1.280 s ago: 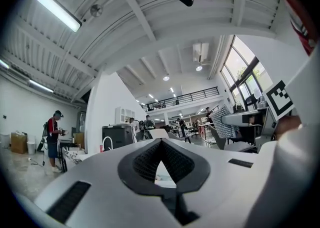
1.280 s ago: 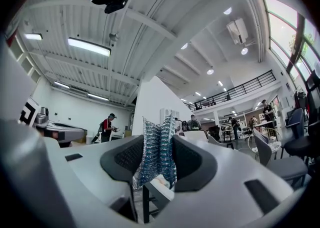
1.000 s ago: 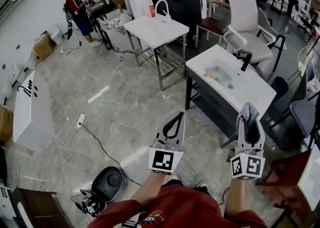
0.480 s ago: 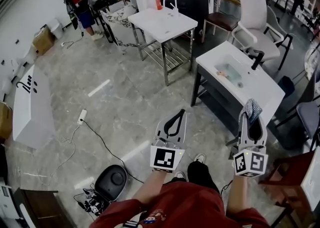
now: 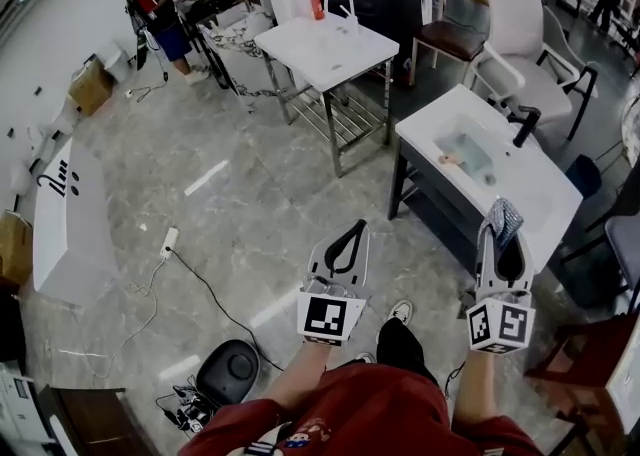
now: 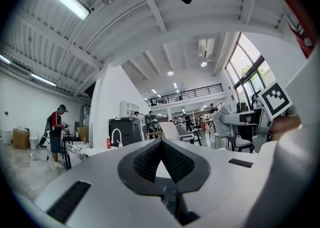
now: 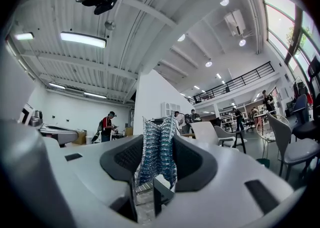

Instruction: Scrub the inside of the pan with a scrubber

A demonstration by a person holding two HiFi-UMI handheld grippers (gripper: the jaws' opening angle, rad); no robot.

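Observation:
No pan shows in any view. In the head view my left gripper [image 5: 354, 228] is held out in front of me over the floor, shut with nothing between its jaws. From its own camera the left gripper [image 6: 160, 143] has its dark pads meeting at the tips. My right gripper [image 5: 500, 220] is shut on a blue-silver mesh scrubber [image 5: 504, 212], whose tuft sticks out past the tips. In the right gripper view the scrubber [image 7: 156, 152] stands pinched between the pads of the right gripper [image 7: 157, 139].
A white sink unit [image 5: 545, 194] with a black tap [image 5: 523, 127] stands ahead on the right, a small pale object [image 5: 455, 158] in its basin. Further back are a white sink table [image 5: 320, 52], chairs [image 5: 520, 34] and a person [image 5: 160, 9]. A black round device [image 5: 230, 369] and cables lie on the floor.
The view has shifted forward, so both sink units sit slightly nearer and lower in frame. Both grippers keep the same pose and hold.

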